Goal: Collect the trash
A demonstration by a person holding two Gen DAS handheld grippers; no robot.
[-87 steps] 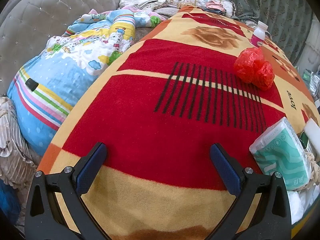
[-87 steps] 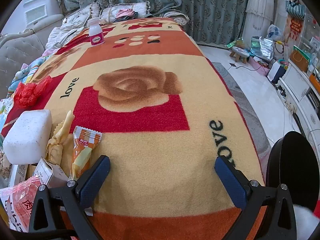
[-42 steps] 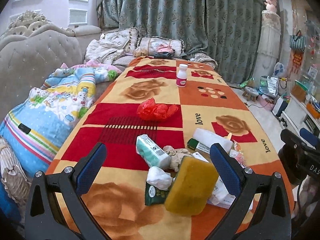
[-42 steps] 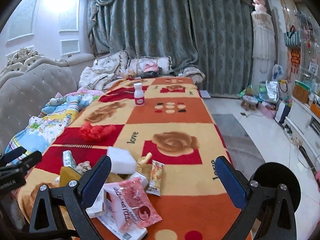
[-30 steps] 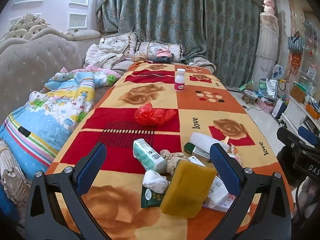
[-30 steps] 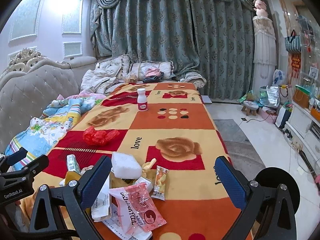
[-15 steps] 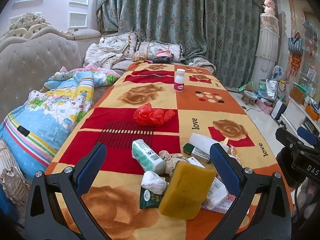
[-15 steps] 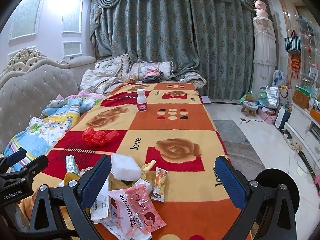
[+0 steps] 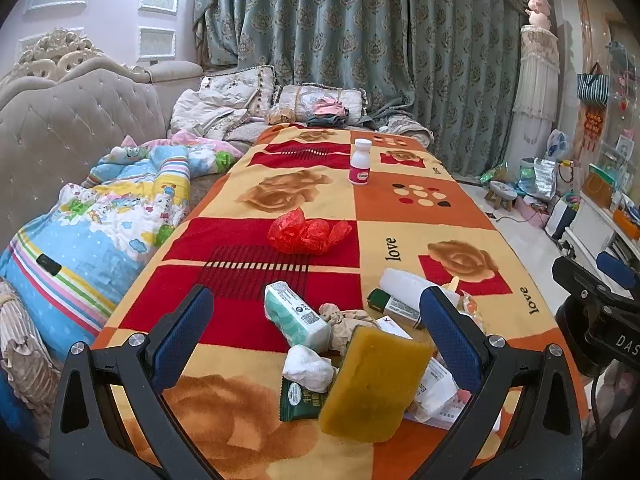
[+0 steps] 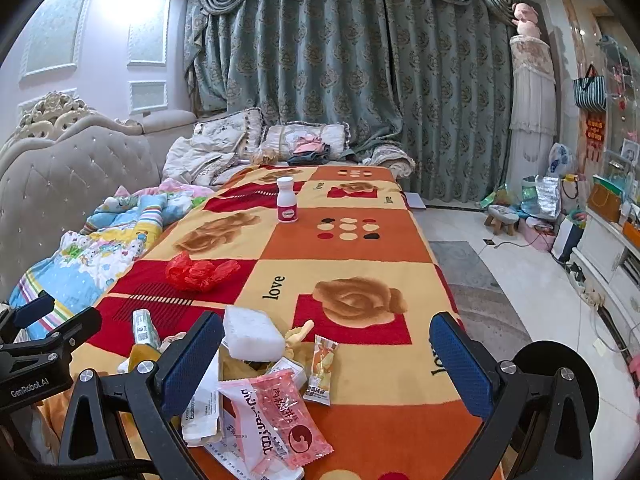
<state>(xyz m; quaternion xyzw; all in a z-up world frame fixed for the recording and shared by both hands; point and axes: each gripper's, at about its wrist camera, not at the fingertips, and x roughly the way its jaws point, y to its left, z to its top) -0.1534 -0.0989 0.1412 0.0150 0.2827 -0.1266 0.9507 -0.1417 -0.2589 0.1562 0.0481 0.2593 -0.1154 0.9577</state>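
Note:
A pile of trash lies at the near end of a blanket-covered table (image 9: 416, 212): a yellow sponge (image 9: 374, 384), a green tissue pack (image 9: 294, 316), a white crumpled tissue (image 9: 308, 366), a white foam block (image 10: 254, 334), a pink wrapper (image 10: 280, 416) and an orange snack packet (image 10: 322, 366). A red plastic bag (image 9: 306, 234) (image 10: 200, 272) lies farther back. A white and pink bottle (image 9: 361, 162) (image 10: 287, 199) stands at the far end. My left gripper (image 9: 316, 320) and right gripper (image 10: 326, 352) are open and empty, held above the pile.
A grey tufted sofa (image 9: 72, 128) with a cartoon quilt (image 9: 116, 208) runs along the table's left. Pillows and clothes lie beyond the far end. On the right are tiled floor, a rug (image 10: 480, 292), a small stool (image 10: 500, 216) and a black round object (image 10: 560, 372).
Both grippers rose and pulled back from close above the blanket to a higher view of the whole table. In the last half second they barely move.

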